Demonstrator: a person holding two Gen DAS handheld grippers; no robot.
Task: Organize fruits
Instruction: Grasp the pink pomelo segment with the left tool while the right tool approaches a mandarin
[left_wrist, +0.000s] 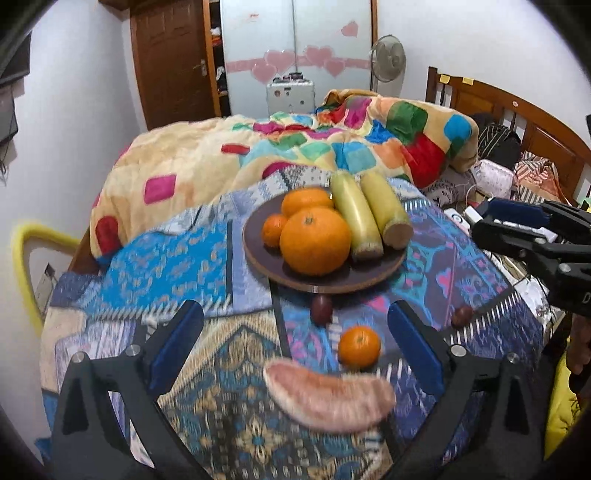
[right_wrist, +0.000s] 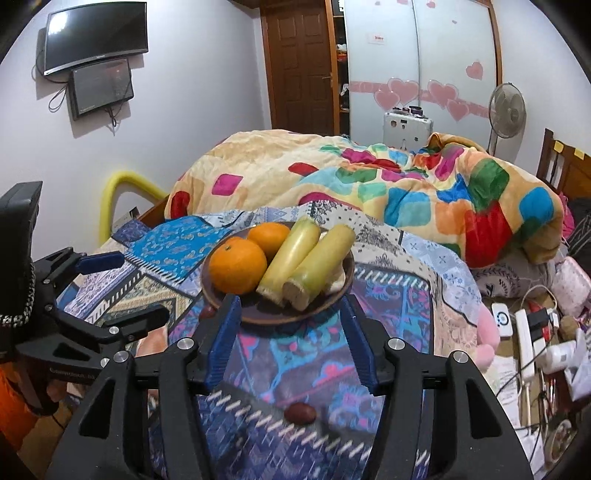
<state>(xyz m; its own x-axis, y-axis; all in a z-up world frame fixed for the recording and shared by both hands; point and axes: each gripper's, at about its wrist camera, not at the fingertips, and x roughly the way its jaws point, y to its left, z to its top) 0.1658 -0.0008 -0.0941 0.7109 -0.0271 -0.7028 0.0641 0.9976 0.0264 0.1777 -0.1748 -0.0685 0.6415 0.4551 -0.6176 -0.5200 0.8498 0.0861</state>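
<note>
1. Left gripper (left_wrist: 295, 325): jaws wide apart, nothing between the pads. Right gripper (right_wrist: 290, 317): jaws partly open, also empty.
2. The plate (left_wrist: 266, 264) sits at 12 o'clock from both grippers. It carries the big orange (left_wrist: 315, 242), a second orange (left_wrist: 304, 199) behind it, a small mandarin (left_wrist: 273, 229) at the big orange's 9 o'clock, and two pale green-yellow long fruits (left_wrist: 360, 216) side by side at its 3 o'clock.
3. Loose on the patterned cloth (left_wrist: 166, 266): the small orange (left_wrist: 359, 346), the pink curved fruit (left_wrist: 328, 398) just below it (blurred), a dark red fruit (left_wrist: 321, 308) right at the plate's front edge, and another dark red one (left_wrist: 461, 315) at 3 o'clock.
4. Our call: next step is picking up the loose pieces. The left takes the small orange: centre the pads on it, close gently, as it will roll on soft cloth.
5. The right takes the dark fruit (right_wrist: 300, 411) lying at 6 o'clock under its jaws; open wider first.
6. Plate is crowded; free room looks best at its front-left. Set pieces down low so the oranges don't roll off.
7. In the way: the rumpled blanket (left_wrist: 207, 155) behind the plate, and cables and a power strip (right_wrist: 524, 343) at 3 o'clock. Keep the two grippers apart over the plate.
</note>
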